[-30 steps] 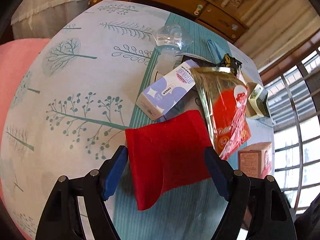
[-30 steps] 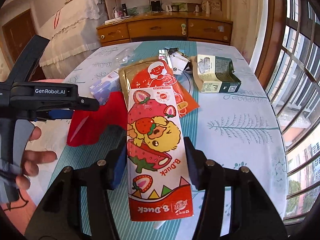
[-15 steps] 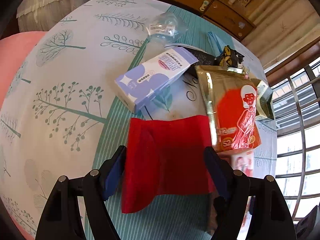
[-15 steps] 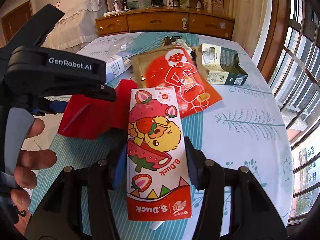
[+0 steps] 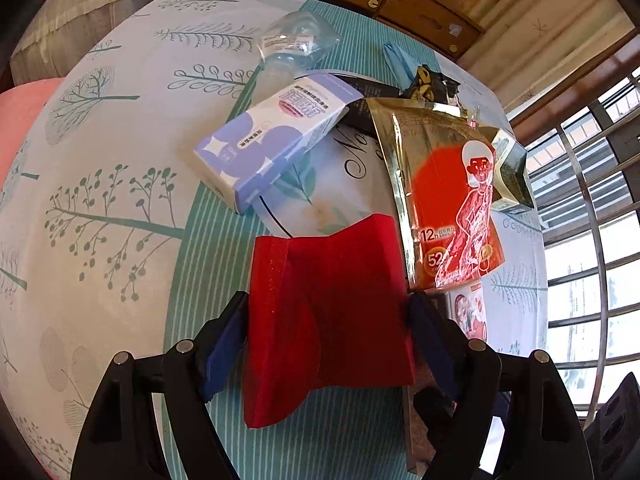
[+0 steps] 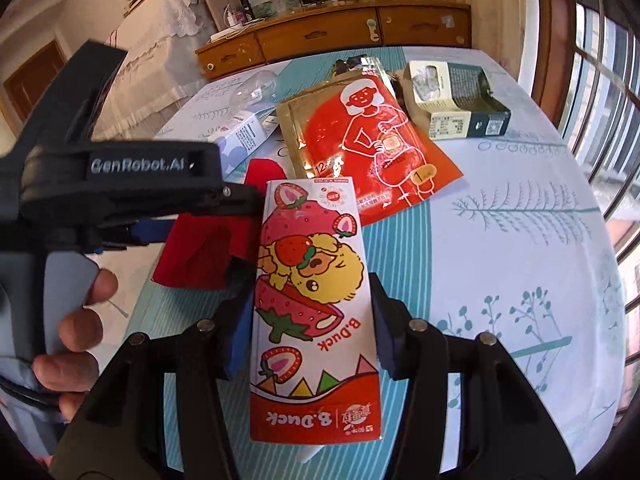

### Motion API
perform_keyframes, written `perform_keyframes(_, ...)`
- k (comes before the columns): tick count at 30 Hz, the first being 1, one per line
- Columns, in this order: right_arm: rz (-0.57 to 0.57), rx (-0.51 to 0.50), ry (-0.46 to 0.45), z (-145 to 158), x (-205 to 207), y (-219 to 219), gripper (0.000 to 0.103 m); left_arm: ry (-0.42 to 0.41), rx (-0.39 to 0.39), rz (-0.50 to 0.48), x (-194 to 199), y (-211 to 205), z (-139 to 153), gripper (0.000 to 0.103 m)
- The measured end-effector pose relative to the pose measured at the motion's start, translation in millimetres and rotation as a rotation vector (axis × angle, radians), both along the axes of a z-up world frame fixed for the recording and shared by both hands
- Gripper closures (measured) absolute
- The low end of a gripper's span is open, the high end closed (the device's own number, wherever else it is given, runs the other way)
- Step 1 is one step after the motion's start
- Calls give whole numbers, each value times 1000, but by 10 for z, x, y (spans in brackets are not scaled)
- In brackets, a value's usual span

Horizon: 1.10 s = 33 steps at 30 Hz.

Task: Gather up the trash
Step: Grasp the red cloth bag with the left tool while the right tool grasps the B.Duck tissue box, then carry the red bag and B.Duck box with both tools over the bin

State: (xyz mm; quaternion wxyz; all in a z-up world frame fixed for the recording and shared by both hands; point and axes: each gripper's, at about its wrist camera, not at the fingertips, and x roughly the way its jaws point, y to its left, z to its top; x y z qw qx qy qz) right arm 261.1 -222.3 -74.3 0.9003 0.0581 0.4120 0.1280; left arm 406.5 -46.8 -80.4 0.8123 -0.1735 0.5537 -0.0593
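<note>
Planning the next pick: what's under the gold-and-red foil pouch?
The foil pouch overlaps a black packet at its top edge and hides one corner of the red folded piece. Whatever lies beneath its middle is covered.

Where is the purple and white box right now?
In the left wrist view the purple and white box lies on the table up and left of centre, just below the clear plastic bottle and left of the gold and red pouch, beyond the red bag.

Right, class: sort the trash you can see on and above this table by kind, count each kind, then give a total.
Cardboard boxes: 3, purple box, strawberry box, green box
Foil pouch: 1
Red folded piece: 1
Clear plastic bottle: 1
Dark wrapper: 1
Total: 7
</note>
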Motion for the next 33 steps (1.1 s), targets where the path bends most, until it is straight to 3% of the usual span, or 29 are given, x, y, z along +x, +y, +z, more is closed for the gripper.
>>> perform_keyframes(5, -19, 82, 31, -10, 51, -95, 55, -2, 60, -46, 18, -118, -13, 23)
perform_keyframes(11, -21, 99, 38, -11, 33, -107, 55, 21, 116, -55, 63, -205, -46, 23)
perform_keyframes(13, -21, 95, 37, -11, 34, -108, 55, 9, 173, -79, 59, -282, -46, 31)
perform_keyframes(15, -21, 92, 37, -12, 36, -113, 55, -1, 181, -102, 50, -341, -39, 53)
perform_keyframes(23, -17, 66, 43, -6, -15, -36, 55, -3, 142, -122, -46, -308, 17, 86)
perform_keyframes(33, 0, 84, 23, 147, -446, 49, 56, -52, 85, -159, -733, 65, 213, 91)
